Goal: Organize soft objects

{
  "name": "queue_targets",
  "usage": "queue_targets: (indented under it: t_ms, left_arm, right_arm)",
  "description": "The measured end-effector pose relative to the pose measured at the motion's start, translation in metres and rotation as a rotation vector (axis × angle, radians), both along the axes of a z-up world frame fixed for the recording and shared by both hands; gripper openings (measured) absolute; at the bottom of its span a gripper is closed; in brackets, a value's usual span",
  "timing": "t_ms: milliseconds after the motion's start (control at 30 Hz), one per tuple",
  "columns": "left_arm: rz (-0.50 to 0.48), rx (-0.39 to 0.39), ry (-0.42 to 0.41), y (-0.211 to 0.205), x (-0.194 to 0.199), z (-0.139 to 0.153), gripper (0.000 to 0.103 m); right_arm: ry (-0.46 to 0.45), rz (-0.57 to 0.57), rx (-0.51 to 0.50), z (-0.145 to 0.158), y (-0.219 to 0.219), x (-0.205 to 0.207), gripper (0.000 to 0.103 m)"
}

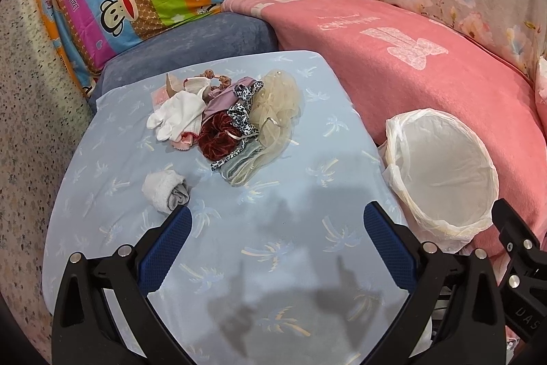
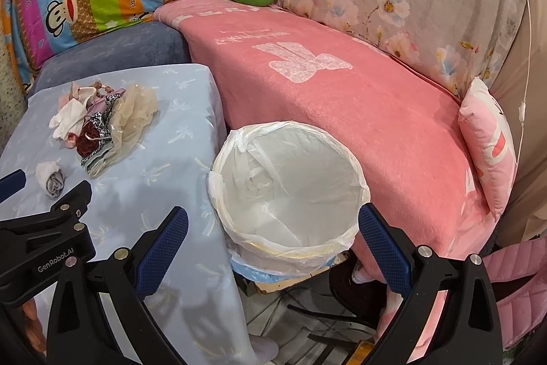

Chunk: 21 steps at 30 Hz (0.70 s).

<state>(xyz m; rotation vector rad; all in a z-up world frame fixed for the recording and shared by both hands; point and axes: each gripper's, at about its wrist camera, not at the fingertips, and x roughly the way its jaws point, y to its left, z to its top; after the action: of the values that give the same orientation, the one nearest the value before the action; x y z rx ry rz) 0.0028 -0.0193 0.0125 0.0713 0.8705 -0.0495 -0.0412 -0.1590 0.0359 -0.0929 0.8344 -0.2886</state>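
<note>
Both grippers, left (image 1: 277,245) and right (image 2: 273,245), hang spread wide and empty. A pile (image 1: 225,118) of soft items and a rolled sock (image 1: 165,190) lie on the table (image 1: 273,262); the lined bin (image 2: 287,180) beside it looks empty. Sorting seems unstarted; next likely grasps the sock

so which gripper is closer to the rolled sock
Left. The left gripper has one finger tip right beside the rolled sock; the right gripper is off to its right, over the bin.

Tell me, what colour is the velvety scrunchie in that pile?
Dark red, a burgundy scrunchie; the left wrist view shows it best.
</note>
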Motion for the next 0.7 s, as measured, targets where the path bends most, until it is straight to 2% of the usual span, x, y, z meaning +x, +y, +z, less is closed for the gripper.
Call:
queue_targets:
  t_ms: [700]
  left_arm:
    - [0.036,-0.013,0.003,0.004,-0.001,0.008,0.096]
  right_arm:
    - [-0.03,0.017,-0.003,0.012,0.002,0.001,0.096]
